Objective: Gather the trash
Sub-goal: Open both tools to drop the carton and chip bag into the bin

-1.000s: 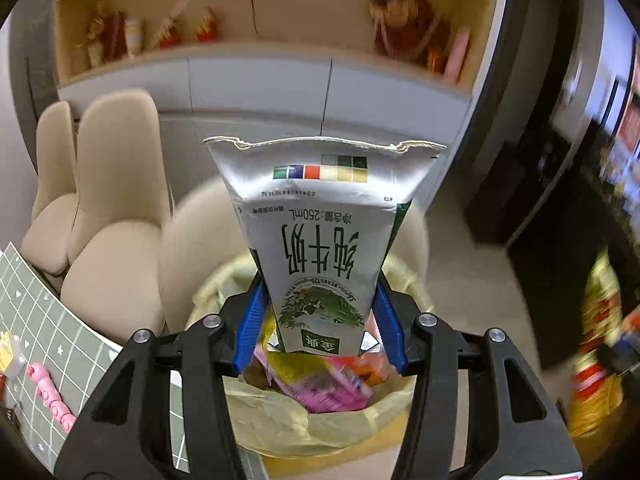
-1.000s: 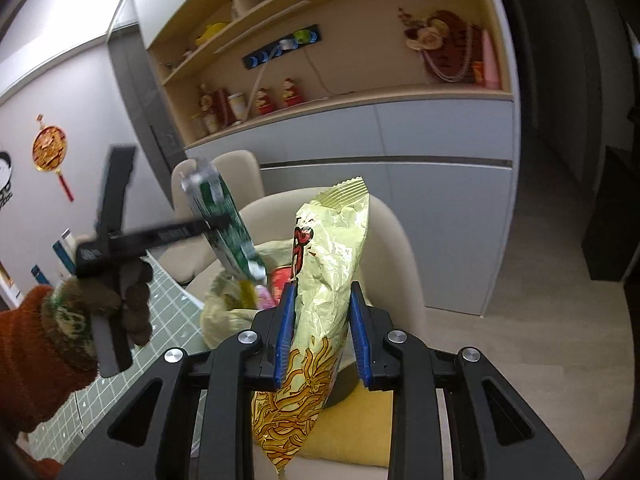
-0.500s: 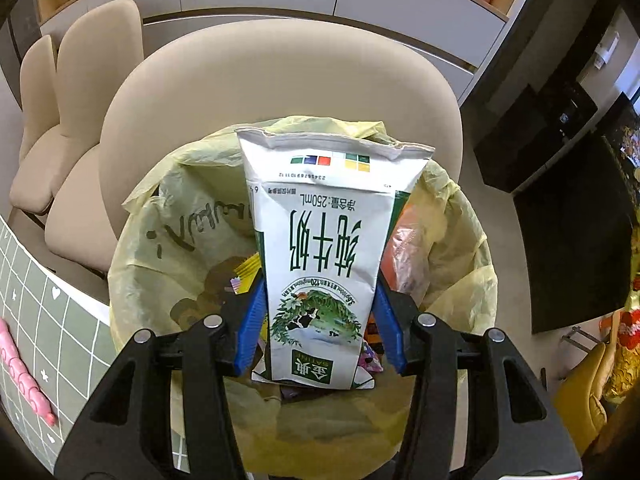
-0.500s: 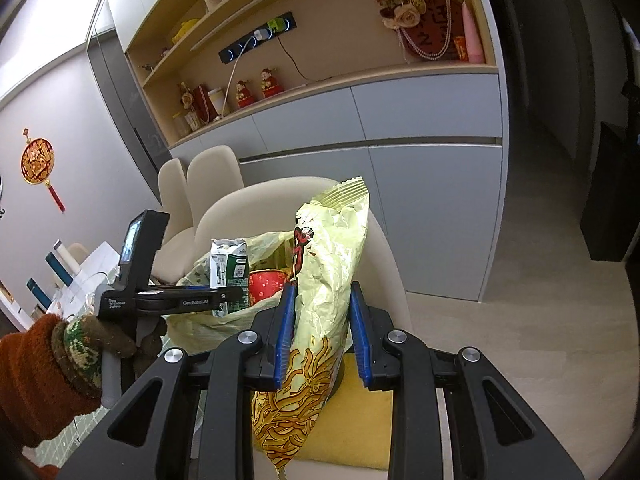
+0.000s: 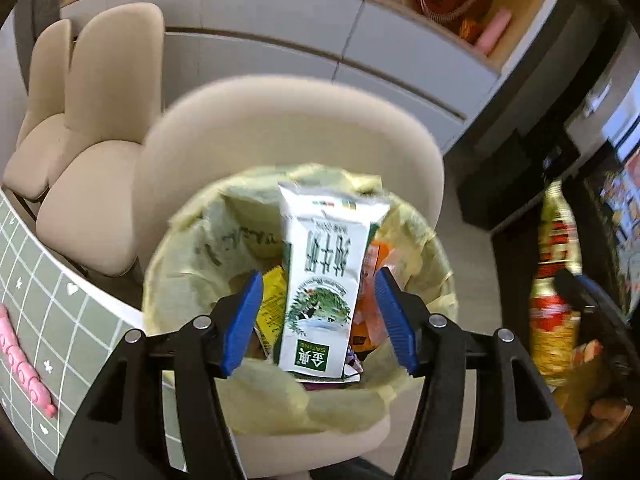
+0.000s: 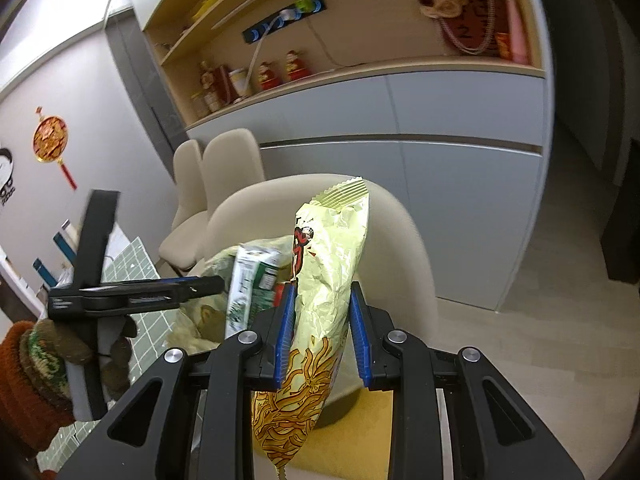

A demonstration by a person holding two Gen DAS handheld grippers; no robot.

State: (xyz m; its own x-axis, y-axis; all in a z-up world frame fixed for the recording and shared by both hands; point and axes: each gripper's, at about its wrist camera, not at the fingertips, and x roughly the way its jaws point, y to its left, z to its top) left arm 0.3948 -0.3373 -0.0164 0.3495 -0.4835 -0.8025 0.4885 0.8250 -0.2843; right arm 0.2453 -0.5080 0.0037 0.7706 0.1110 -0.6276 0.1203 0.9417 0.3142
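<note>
- Left gripper [image 5: 318, 320]: pointed steeply downward. Its jaws are opening; the blue pads [image 5: 240, 322] stand clear on both sides of the milk carton [image 5: 324, 280] between them, with a visible gap at each pad.
- Right gripper [image 6: 322, 334]: angled moderately downward. Both blue pads press the crumpled snack bag [image 6: 328, 264], which stands upright between them.
- Left hand [image 6: 70, 346]: seen from the right wrist view, gloved, wrapped around the gripper's handle, with an orange knit sleeve [image 6: 22, 388] behind.
</note>
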